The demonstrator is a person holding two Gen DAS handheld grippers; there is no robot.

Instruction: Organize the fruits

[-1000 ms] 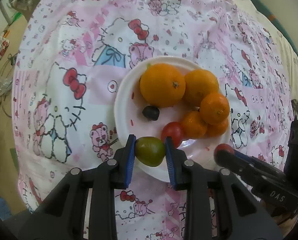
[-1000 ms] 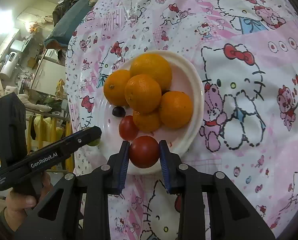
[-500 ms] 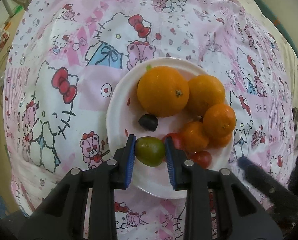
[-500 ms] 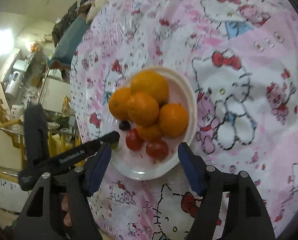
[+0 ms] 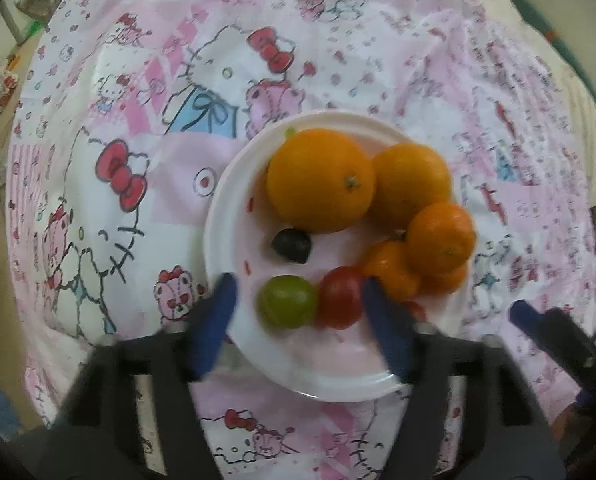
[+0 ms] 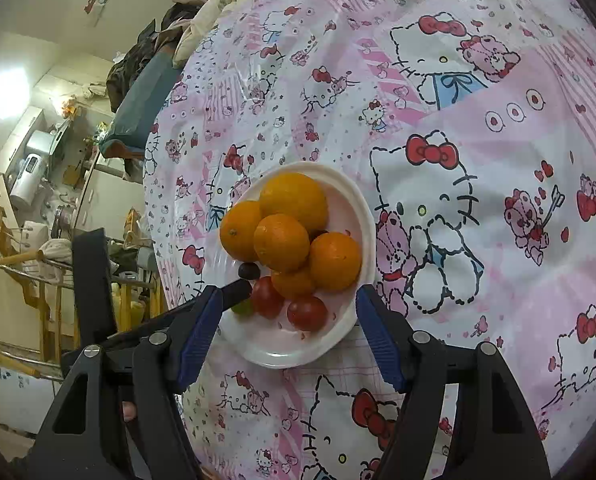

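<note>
With my left gripper (image 5: 298, 304) spread wide, the green fruit (image 5: 287, 301) sits free between its fingers on the plate (image 5: 226, 216); right gripper (image 6: 288, 336) gapes empty too, so I'd back both away.

A lived-in home: cartoon-print tablecloth (image 6: 478, 128), piled clothes (image 6: 154, 52), and a cluttered shelf (image 6: 30, 160) behind.
</note>
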